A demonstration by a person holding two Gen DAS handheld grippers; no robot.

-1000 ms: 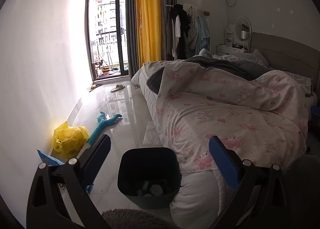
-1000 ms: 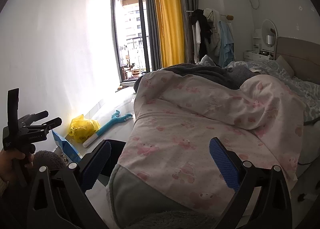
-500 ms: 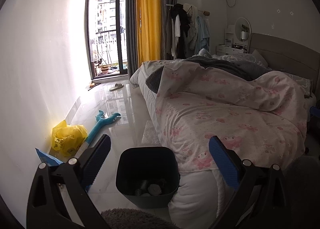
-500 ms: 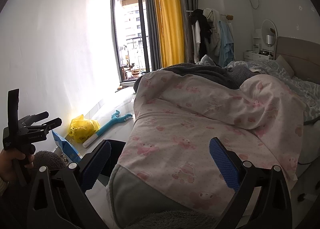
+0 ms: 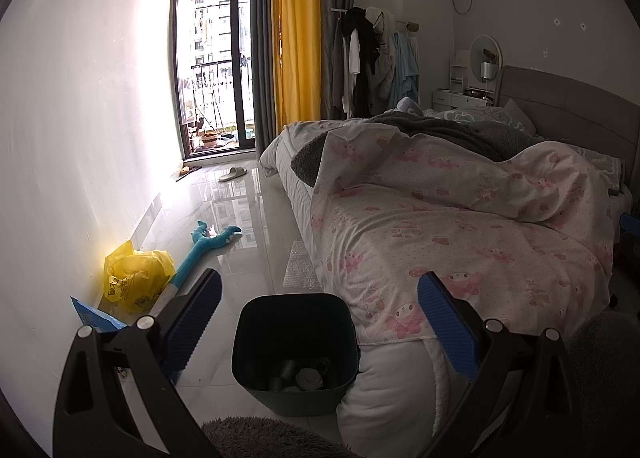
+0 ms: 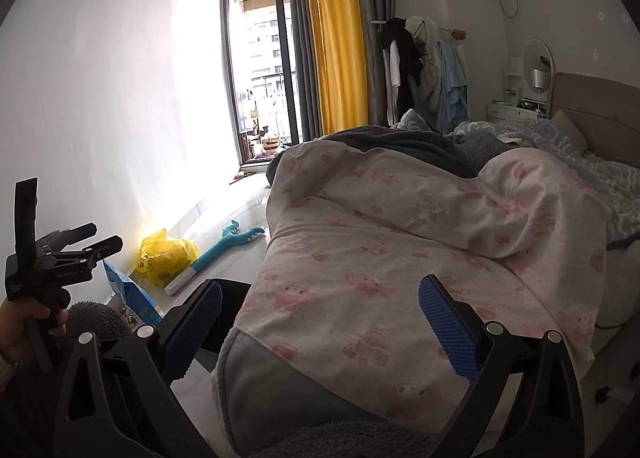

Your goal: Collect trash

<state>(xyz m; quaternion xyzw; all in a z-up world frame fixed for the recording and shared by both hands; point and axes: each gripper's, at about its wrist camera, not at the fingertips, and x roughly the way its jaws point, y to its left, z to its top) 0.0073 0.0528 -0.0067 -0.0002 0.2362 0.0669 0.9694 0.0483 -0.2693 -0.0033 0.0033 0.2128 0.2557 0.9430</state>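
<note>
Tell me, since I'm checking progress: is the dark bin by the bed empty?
No, the left wrist view shows several crumpled items lying at the bottom of the dark bin beside the bed.

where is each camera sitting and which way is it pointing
Left wrist: on the left gripper, low, facing down the room past the black bin beside the bed; only its own open fingers show.
Right wrist: on the right gripper, higher, over the bed's foot toward the window; its open fingers show, with the hand holding the left gripper at left.
Shared: yellow bag, blue toy, yellow curtain.
</note>
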